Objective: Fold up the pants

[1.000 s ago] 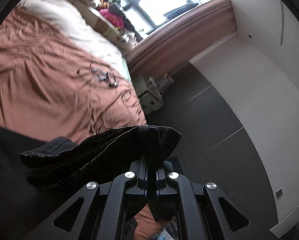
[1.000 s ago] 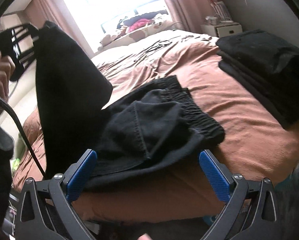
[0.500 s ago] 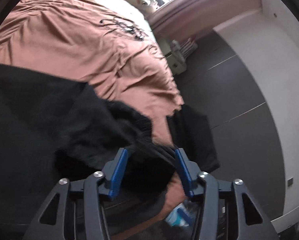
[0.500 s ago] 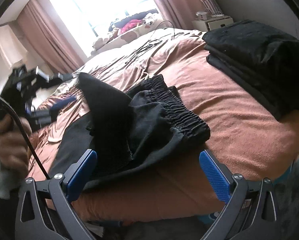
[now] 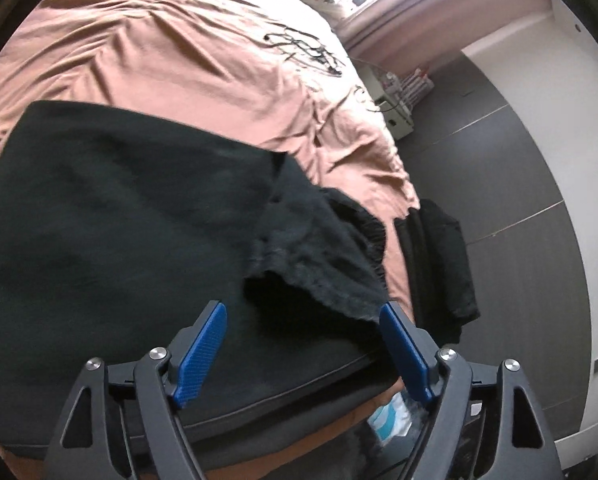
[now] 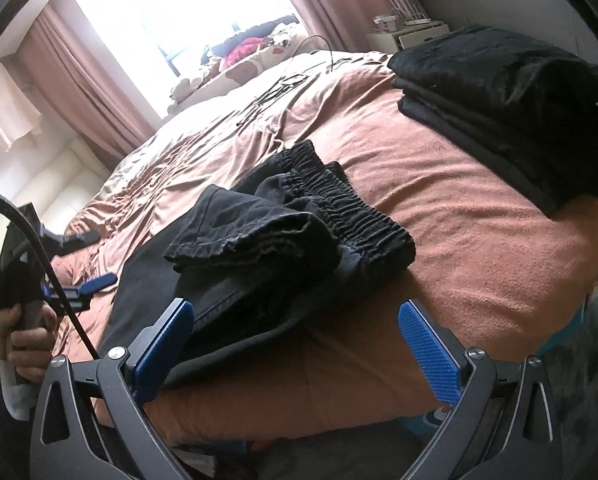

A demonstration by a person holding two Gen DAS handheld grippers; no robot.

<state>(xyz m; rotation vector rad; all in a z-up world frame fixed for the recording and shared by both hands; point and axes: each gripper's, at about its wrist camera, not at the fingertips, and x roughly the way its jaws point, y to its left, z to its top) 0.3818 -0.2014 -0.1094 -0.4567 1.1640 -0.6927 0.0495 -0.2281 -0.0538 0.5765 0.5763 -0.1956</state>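
The pants (image 6: pixel 283 248) lie folded over on the brown bedspread (image 6: pixel 479 248) near the bed's edge, their hem doubled back to the elastic waistband (image 6: pixel 355 208). My left gripper (image 5: pixel 303 344) hangs just above the dark cloth, its jaws opening, the blue pads (image 5: pixel 203 352) pressing on nothing. My right gripper (image 6: pixel 295 352) stands wide before the bed edge, holding nothing. A stack of folded dark clothes (image 6: pixel 511 104) rests well apart at the bed's corner.

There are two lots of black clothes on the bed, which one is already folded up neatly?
The black stack by the bed's right edge: squared-off layers. The pants in front of the right gripper lie rumpled, hem flopped over the gathered waistband.
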